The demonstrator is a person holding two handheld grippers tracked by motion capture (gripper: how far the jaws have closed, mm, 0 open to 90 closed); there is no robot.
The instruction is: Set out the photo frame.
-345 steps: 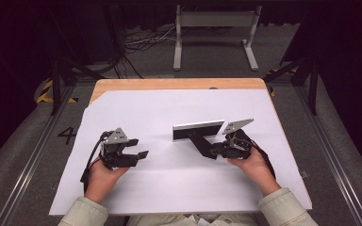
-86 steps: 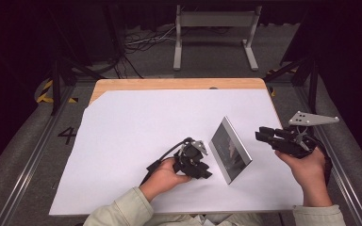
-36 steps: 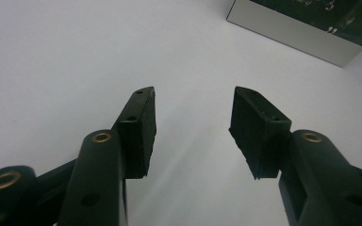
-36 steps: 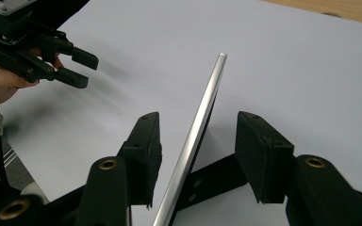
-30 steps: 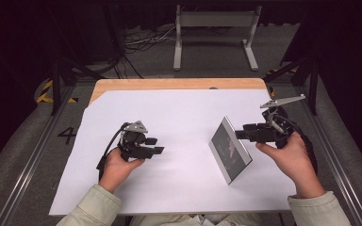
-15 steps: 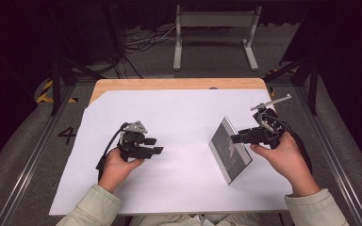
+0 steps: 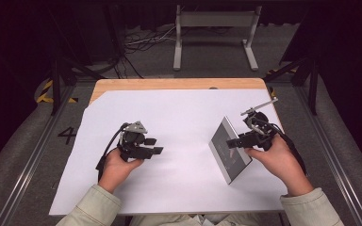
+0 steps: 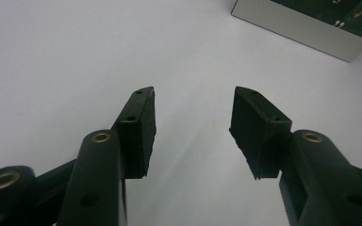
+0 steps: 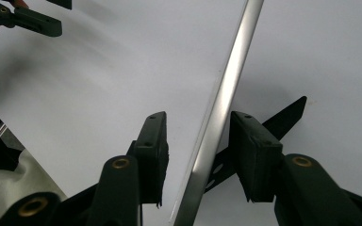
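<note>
In the left gripper view, the silver-framed panel [image 8: 306, 21] is cut off by the top and right edges. In the right gripper view, its thin edge [image 9: 219, 110] runs past the top and bottom, with its stand [image 9: 283, 117] partly hidden behind.

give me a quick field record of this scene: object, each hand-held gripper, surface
object: silver-framed mirror, standing tilted on its stand
right hand-held gripper: jaws straddle the mirror's top edge and have just been closing; a gap shows on the left side, the right pad looks close to or at the frame
left hand-held gripper: open, nothing between the jaws, apart from the mirror
surface: white sheet on a wooden table
</note>
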